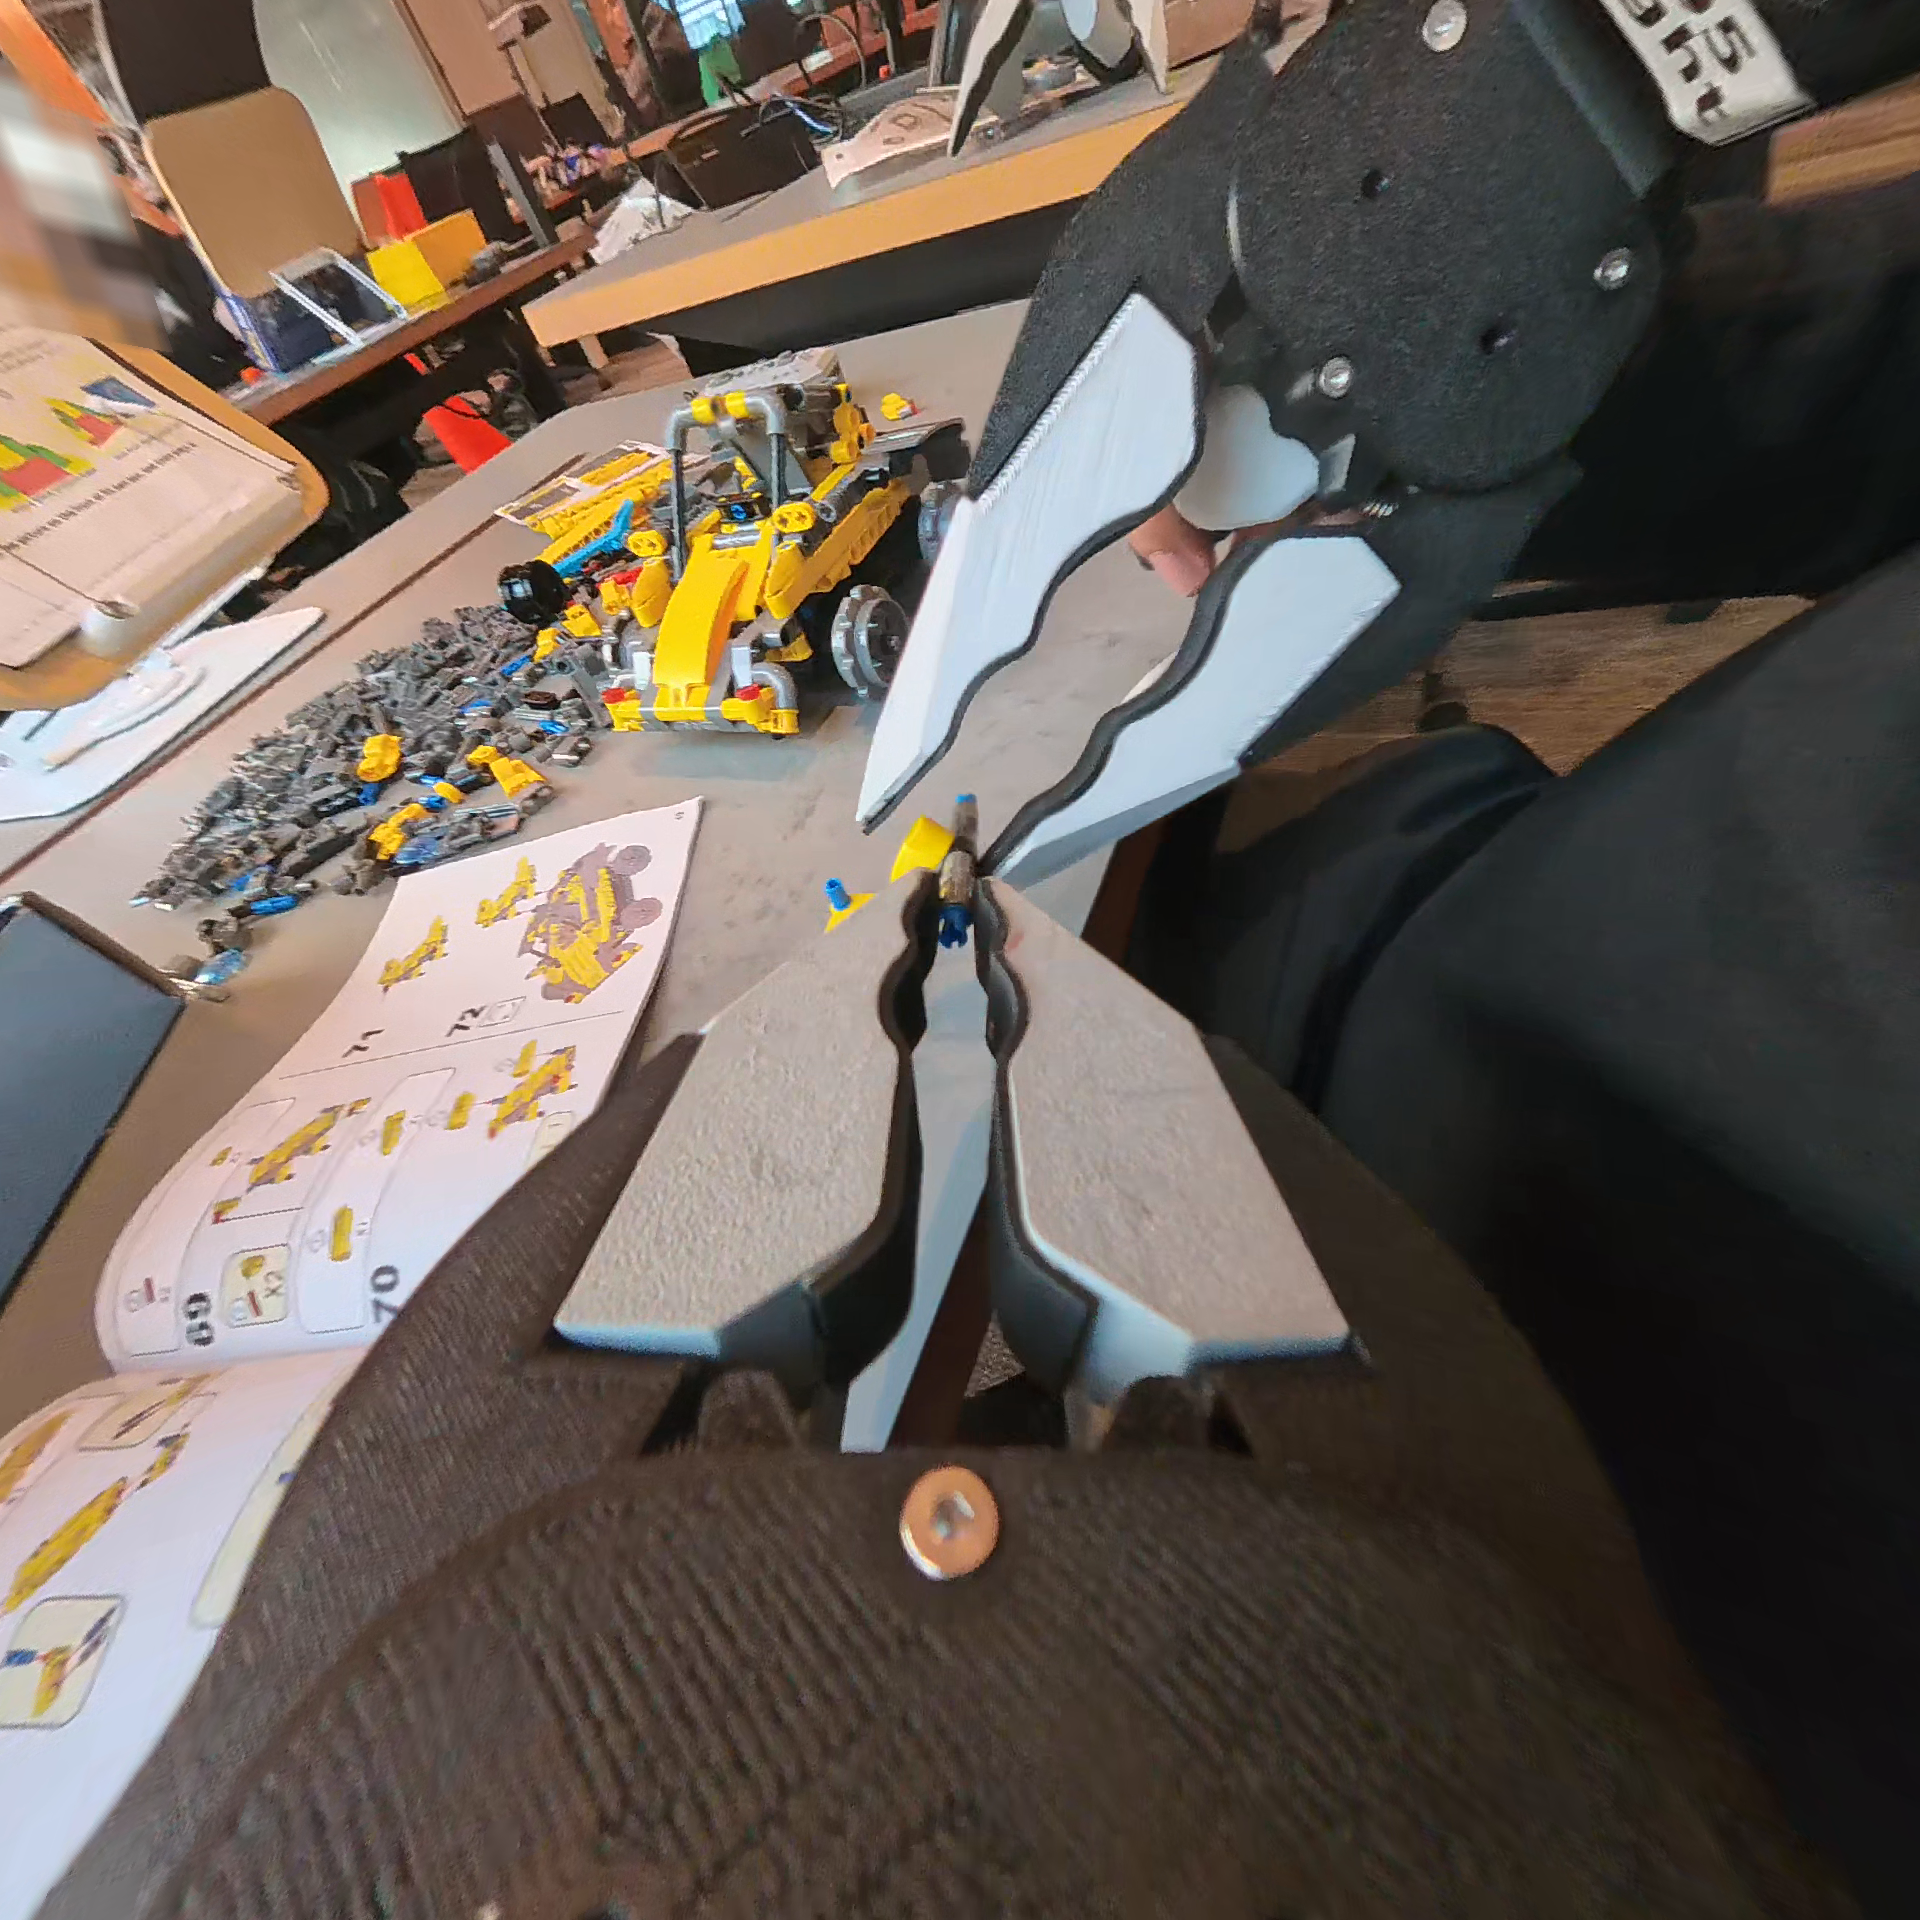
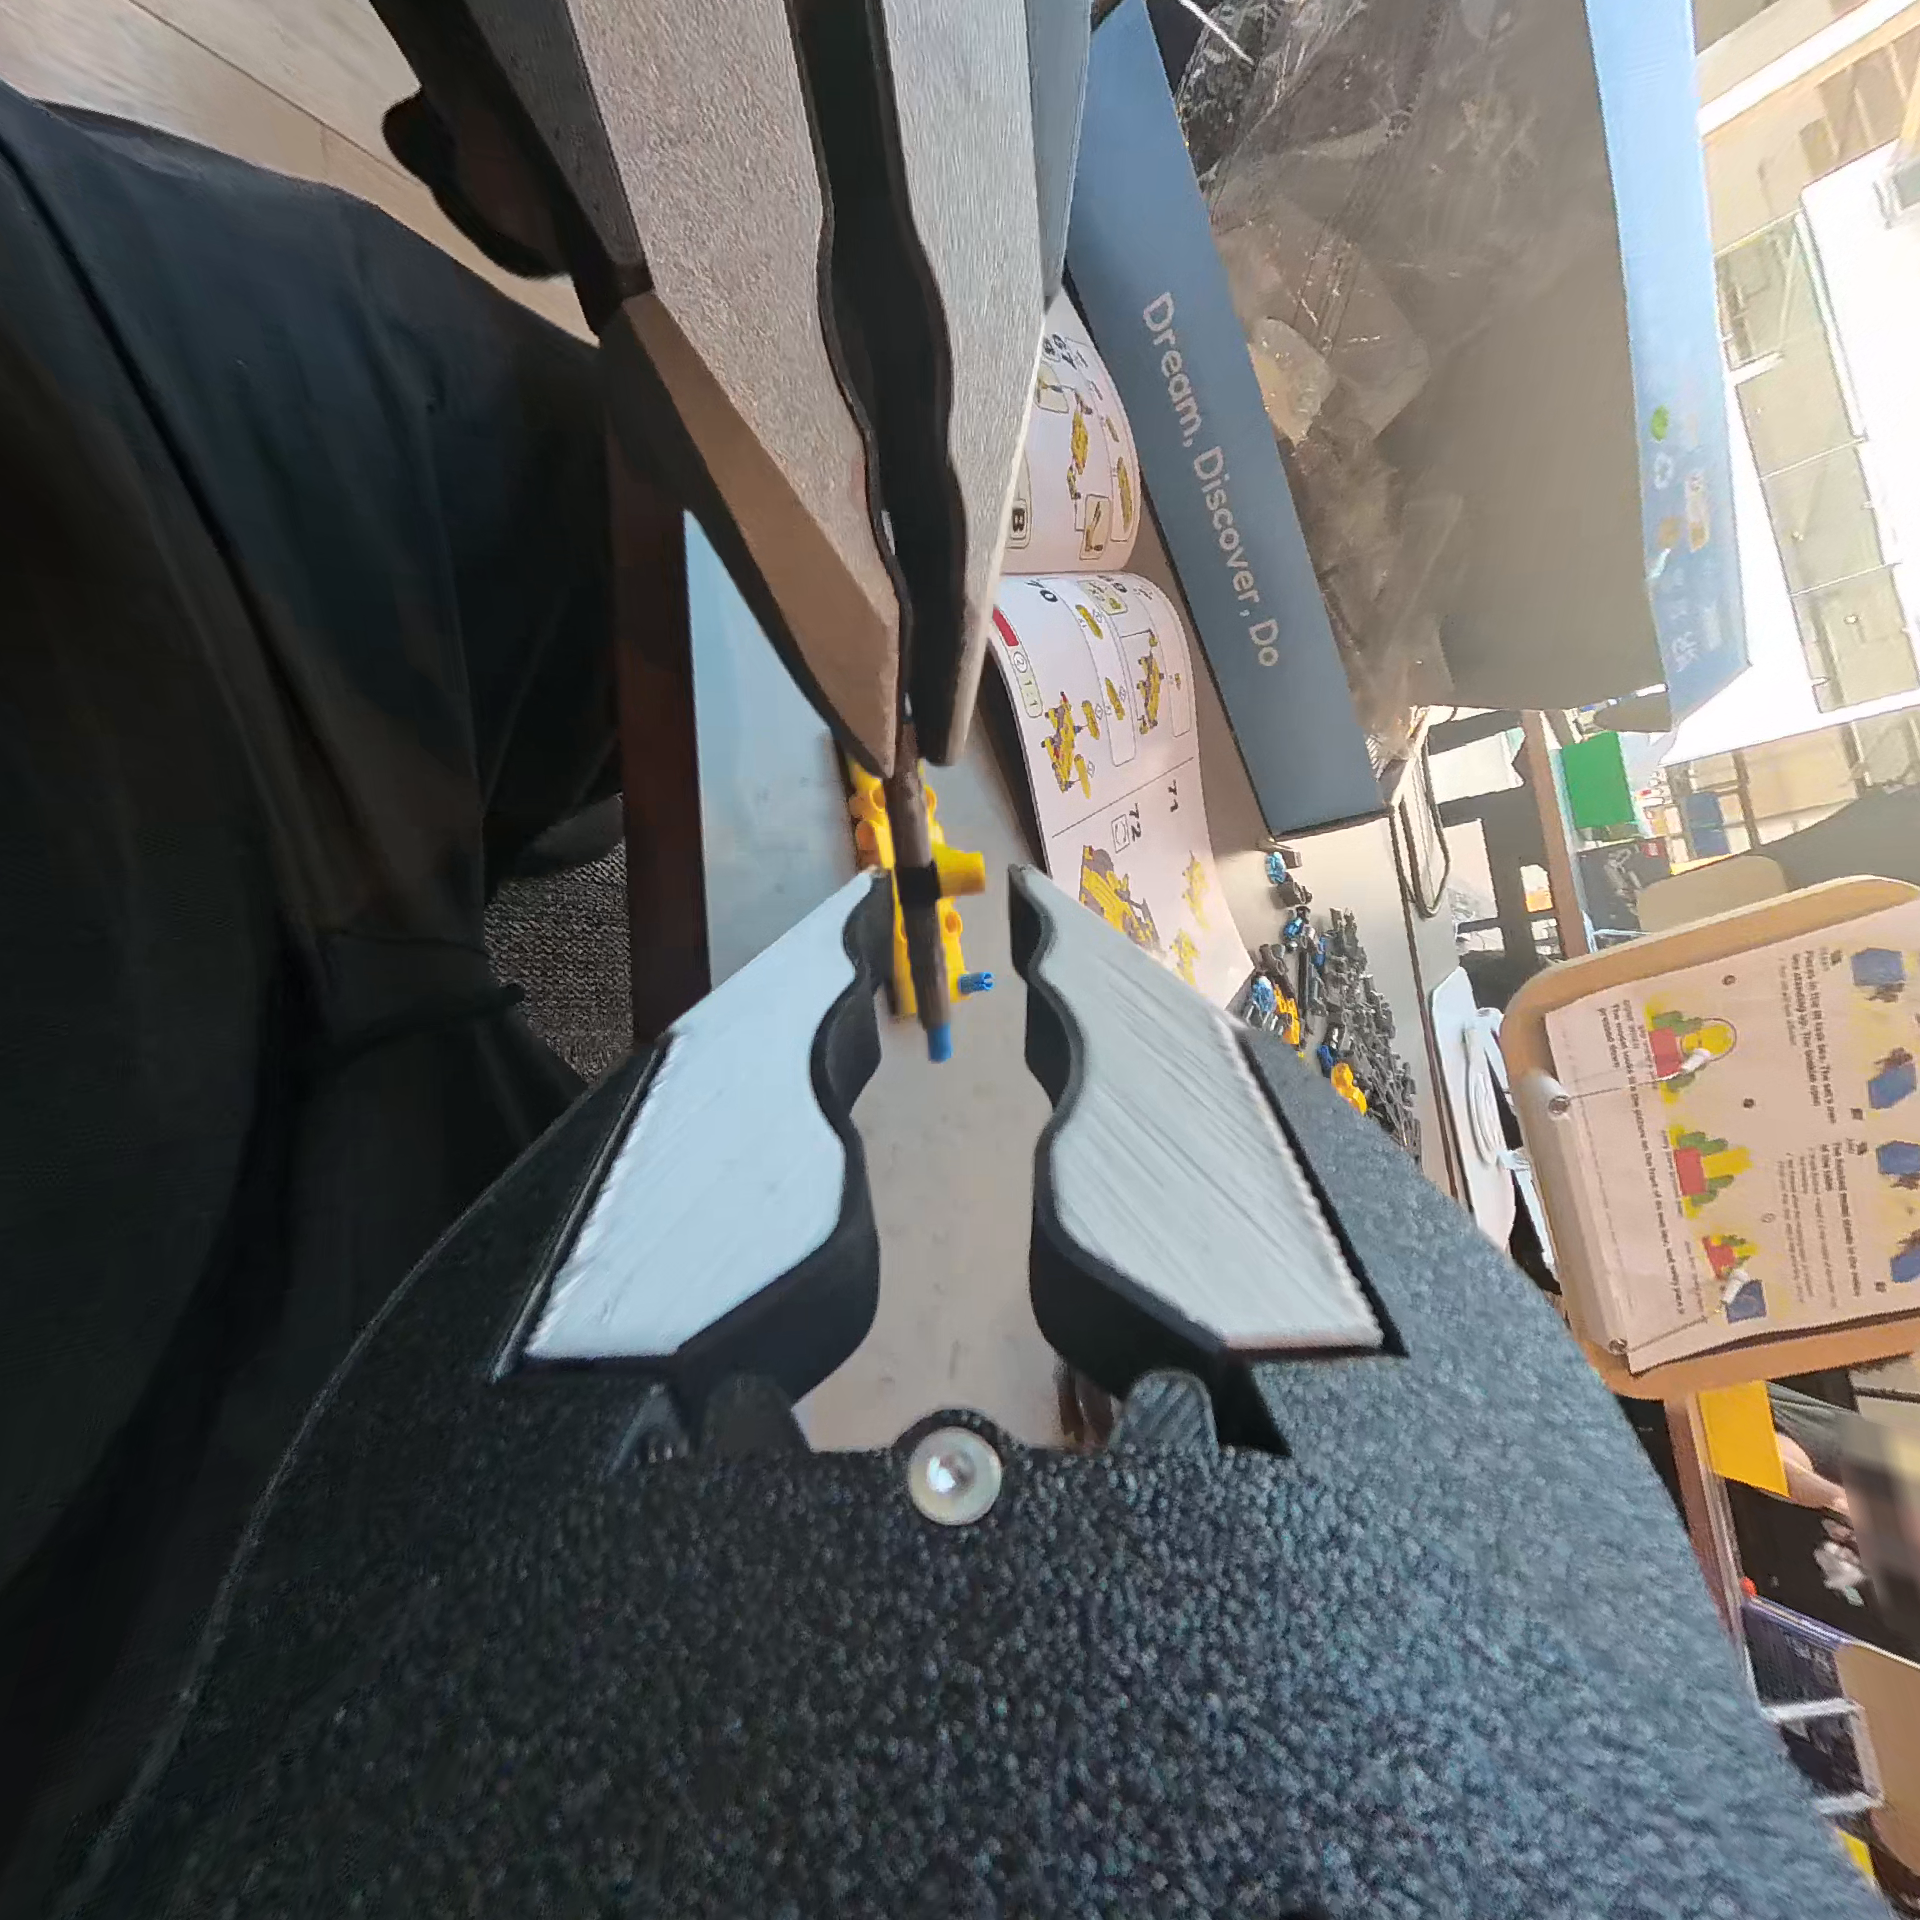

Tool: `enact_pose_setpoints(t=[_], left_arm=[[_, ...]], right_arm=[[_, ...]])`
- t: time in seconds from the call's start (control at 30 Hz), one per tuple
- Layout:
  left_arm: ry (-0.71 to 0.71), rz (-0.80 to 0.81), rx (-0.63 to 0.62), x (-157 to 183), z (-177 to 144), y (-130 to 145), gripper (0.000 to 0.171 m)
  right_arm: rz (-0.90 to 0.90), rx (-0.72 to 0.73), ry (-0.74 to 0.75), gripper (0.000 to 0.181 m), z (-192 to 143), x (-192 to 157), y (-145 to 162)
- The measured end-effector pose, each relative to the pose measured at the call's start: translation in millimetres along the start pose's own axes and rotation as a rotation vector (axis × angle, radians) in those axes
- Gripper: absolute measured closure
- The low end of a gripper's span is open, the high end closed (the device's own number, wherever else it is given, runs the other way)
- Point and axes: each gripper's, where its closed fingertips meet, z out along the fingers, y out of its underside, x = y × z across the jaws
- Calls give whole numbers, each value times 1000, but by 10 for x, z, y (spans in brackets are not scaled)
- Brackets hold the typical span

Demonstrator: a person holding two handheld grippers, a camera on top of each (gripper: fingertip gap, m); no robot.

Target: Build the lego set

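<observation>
My left gripper [image 1: 954, 896] is shut on a thin brown rod [image 1: 958, 857] with blue ends, held above the grey table [image 1: 790, 831] near its front edge. My right gripper [image 1: 935, 844] is open, its tips on either side of the rod's far end. In the right wrist view the right gripper [image 2: 945, 883] is open around the rod [image 2: 923, 894], which hangs from the shut left gripper [image 2: 916, 750]. A small yellow part [image 2: 961, 864] sits right by the rod; I cannot tell if they are joined. A blue pin on a small yellow part [image 1: 840, 906] lies on the table.
A yellow model vehicle [image 1: 748, 582] stands farther back, with a pile of grey, blue and yellow parts [image 1: 364, 748] to its left. An open instruction booklet [image 1: 468, 1039] lies at the left front. A stand with a printed sheet [image 1: 104, 488] and a blue box [image 2: 1226, 520] are nearby. A person's dark clothing [image 1: 1558, 1039] is on the right. The grippers are tip to tip, or close to it. The yellow model vehicle [image 1: 748, 582] lies around 15 centimetres away from my right fingertips.
</observation>
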Motion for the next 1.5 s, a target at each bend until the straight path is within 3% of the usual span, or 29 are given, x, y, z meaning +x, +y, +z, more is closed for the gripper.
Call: enact_pose_setpoints(t=[0.27, 0.43, 0.57, 0.7, 0.77, 0.93, 1.07, 1.17, 1.3, 1.37, 1.5], left_arm=[[58, -67, -32, 33, 23, 91, 168], [25, -118, -158, -212, 44, 242, 133], [69, -139, -315, -262, 170, 431, 125], [85, -153, -463, -334, 266, 573, 131], [133, -193, -520, -327, 265, 593, 146], [212, -285, -588, -319, 278, 590, 148], [375, -549, -570, -164, 279, 477, 149], [464, -739, -523, -131, 268, 389, 149], [649, -989, -452, -20, 210, 176, 149], [683, -1042, -484, 12, 187, 209, 149], [601, -974, -557, -24, 206, 388, 150]], right_arm=[[-20, -30, -37, 164, 16, -90, 41], [19, -60, -10, 164, -61, -15, 217], [66, -30, -5, 164, -123, 26, 233], [164, -1, 3, 164, -163, 106, 281], [212, -19, 19, 165, -206, 191, 369], [291, 6, 13, 165, -339, 305, 434], [342, 93, -85, 164, -351, 220, 291], [281, 161, -119, 165, -343, 140, 111], [194, 72, -66, 164, -196, 106, 157], [180, 81, -66, 165, -190, 105, 126], [172, 61, -102, 164, -150, 60, 151]])
